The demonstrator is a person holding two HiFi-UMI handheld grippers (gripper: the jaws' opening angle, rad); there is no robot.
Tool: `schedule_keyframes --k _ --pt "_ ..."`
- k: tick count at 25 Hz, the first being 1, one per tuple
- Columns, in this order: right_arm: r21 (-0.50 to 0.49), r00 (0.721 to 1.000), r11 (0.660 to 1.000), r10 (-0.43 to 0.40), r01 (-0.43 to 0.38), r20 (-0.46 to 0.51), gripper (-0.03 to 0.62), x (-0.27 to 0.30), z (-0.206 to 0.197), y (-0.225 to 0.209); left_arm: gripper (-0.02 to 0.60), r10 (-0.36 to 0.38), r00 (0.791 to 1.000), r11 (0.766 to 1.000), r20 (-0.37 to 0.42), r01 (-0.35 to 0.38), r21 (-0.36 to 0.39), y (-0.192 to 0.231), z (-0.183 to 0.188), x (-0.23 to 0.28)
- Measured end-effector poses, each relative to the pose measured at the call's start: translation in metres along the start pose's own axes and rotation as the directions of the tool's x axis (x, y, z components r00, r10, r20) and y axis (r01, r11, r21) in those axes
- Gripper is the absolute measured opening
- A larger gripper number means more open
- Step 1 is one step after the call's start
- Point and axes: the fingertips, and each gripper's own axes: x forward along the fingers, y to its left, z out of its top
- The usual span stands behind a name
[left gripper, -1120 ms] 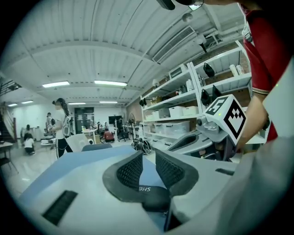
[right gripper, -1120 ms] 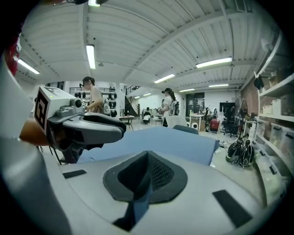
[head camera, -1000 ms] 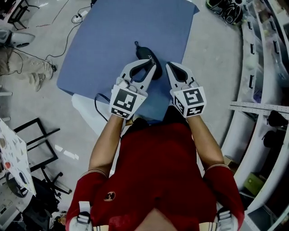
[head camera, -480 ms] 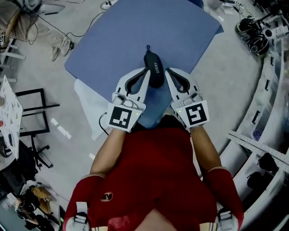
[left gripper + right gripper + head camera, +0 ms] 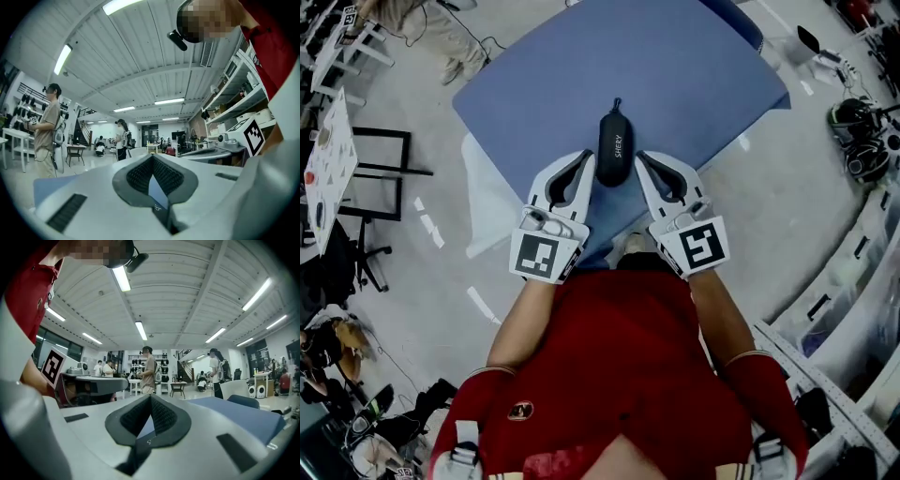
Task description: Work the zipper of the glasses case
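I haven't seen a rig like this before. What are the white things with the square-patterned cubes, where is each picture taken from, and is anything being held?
There is no robot here. A person in a red shirt holds a hand tool in each hand: the left gripper and the right gripper. The marker cubes are parts of those tools.

The head view comes from a camera on the person's head, looking steeply down. The left and right gripper views come from cameras riding on each gripper, looking along its jaws into the room.

On the blue table lies a black glasses case, between the two grippers. Both grippers have their jaws together and grip nothing. In each gripper view, the case only shows through the gap behind the closed tips.
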Motion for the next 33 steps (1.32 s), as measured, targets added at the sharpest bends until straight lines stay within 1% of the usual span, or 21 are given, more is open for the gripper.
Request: schedule_keyframes --k 3,8,21,26,33 --pt "0.005 0.999 0.999 0.036 -0.036 0.01 -0.002 -0.003 0.002 0.0 0.008 0.038 0.999 0.999 0.002 -0.038 -0.004 -0.005 0.001 -0.004" --pt "0.002 0.998 0.999 0.05 -0.05 0.024 -0.002 -0.007 0.004 -0.002 0.008 0.049 0.999 0.999 -0.003 -0.049 -0.009 -0.011 0.002 -0.008" --pt "-0.016 0.999 1.0 0.005 -0.006 -0.034 -0.003 0.001 0.001 0.007 0.007 -0.014 0.999 1.0 0.033 0.014 -0.027 -0.001 0.013 -0.008" --pt "-0.004 0.998 1.0 -0.02 0.02 -0.055 -0.003 0.001 -0.006 0.006 0.006 -0.031 0.999 0.999 0.035 0.032 -0.037 0.003 0.011 -0.009" --pt "-0.021 0.996 0.999 -0.035 0.034 -0.076 -0.003 0.002 -0.009 0.011 0.006 -0.048 0.998 0.998 0.039 0.05 -0.049 0.007 0.008 -0.01"
